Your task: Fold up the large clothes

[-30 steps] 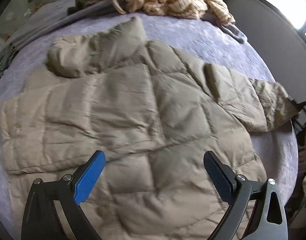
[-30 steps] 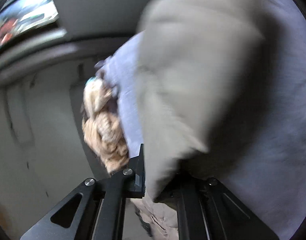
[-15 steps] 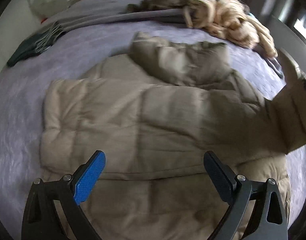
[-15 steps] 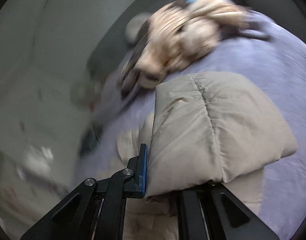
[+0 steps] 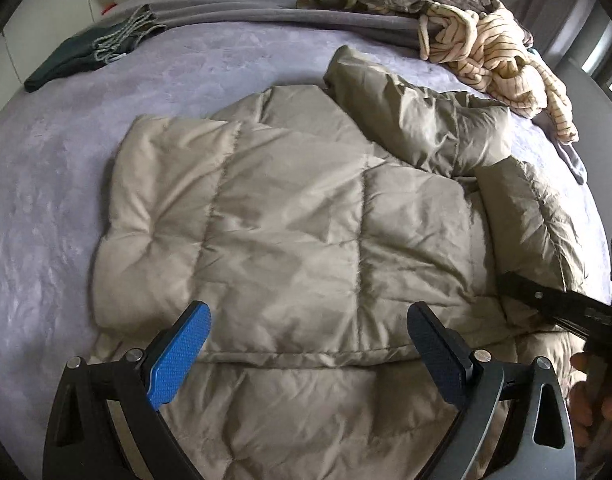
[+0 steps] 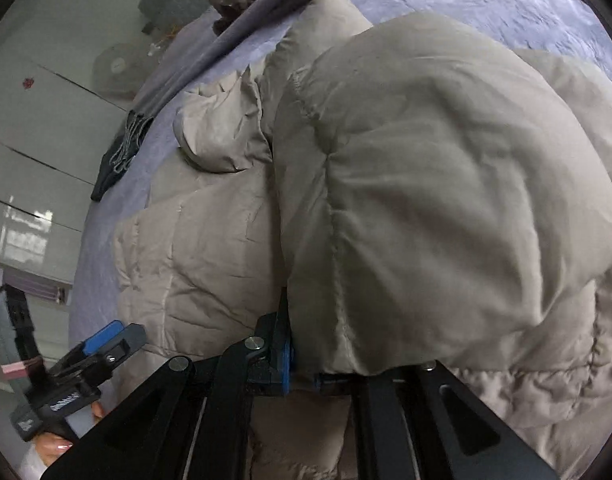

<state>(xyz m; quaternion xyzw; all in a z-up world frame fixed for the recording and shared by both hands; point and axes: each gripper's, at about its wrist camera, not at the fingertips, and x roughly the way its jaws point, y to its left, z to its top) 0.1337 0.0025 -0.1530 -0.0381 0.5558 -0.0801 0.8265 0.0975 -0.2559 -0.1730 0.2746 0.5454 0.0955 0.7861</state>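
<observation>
Beige quilted puffer jacket (image 5: 290, 232) spread on a lavender-covered bed (image 5: 46, 200), no legible writing, left gripper (image 5: 307, 344) fingers wide above its hem, right gripper (image 6: 302, 376) clamping the jacket's sleeve (image 6: 445, 208), striped cream garment (image 5: 497, 52) heaped beyond, white cupboards (image 6: 34, 128) behind.

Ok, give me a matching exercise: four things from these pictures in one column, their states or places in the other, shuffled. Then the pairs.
Things:
1. left tool
2. right tool
3. striped cream garment
4. dark fringed cloth

States or places:
A. heaped at the far right of the bed
B. shut on the puffer jacket sleeve
C. open, holding nothing
D. lying at the far left edge of the bed

Pairs: 1-C, 2-B, 3-A, 4-D
</observation>
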